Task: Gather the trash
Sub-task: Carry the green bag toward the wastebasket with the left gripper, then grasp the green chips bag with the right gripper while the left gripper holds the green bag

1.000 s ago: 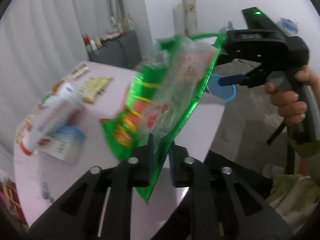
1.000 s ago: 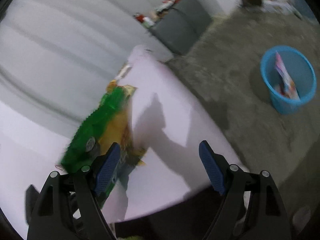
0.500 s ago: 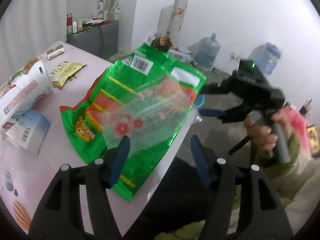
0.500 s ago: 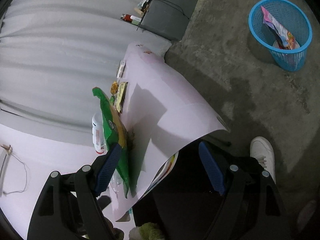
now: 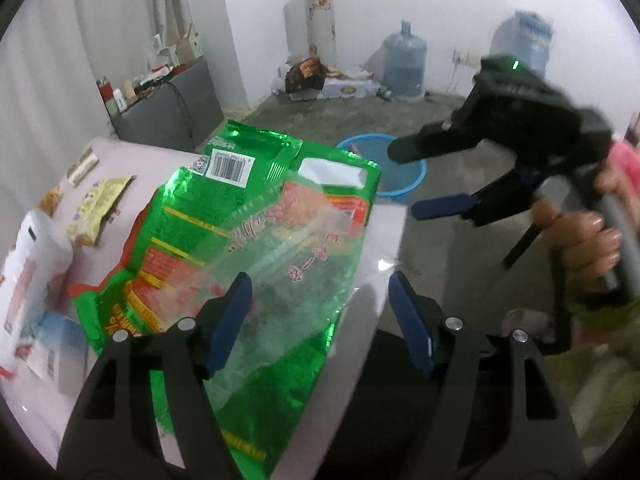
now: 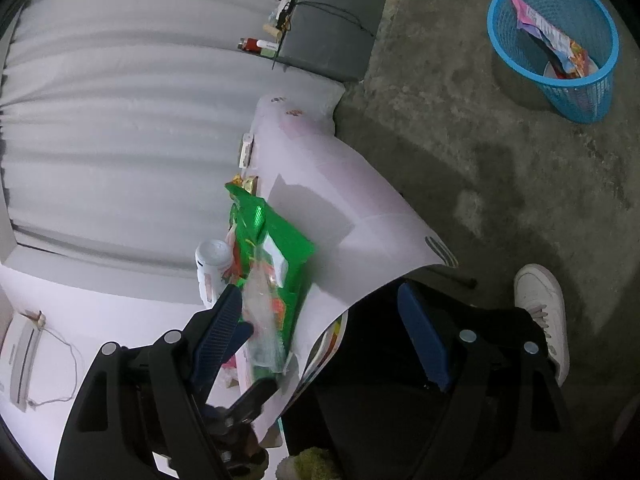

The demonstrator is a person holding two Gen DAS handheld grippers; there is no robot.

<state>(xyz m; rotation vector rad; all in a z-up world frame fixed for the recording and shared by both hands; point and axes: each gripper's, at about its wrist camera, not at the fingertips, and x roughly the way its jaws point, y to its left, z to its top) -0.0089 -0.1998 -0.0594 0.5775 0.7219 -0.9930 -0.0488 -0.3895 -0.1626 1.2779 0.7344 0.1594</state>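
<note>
A pale pink counter (image 5: pixel 372 248) stands on a rough grey concrete floor (image 6: pixel 460 128), backed by a white pleated curtain (image 6: pixel 120 112). The green snack bag (image 5: pixel 248 240) lies flat near the counter's front edge, its barcode end toward the far side. The left hand-held gripper (image 5: pixel 320 312) hangs over it with blue pads spread wide, gripping nothing. The right hand-held gripper (image 5: pixel 432 184) hovers off the counter's right edge, also wide open and empty. Toward the counter's left edge lie a yellow wrapper (image 5: pixel 100 204), a white bottle (image 5: pixel 28 264) and a small blue-and-white box (image 5: pixel 56 344). On the floor beyond the right edge stands a blue mesh trash basket (image 6: pixel 516 56) holding a colourful wrapper (image 6: pixel 548 36). A grey cabinet (image 5: pixel 176 108), two water jugs (image 5: pixel 404 64) and a patterned roll (image 5: pixel 316 12) line the white walls.
</note>
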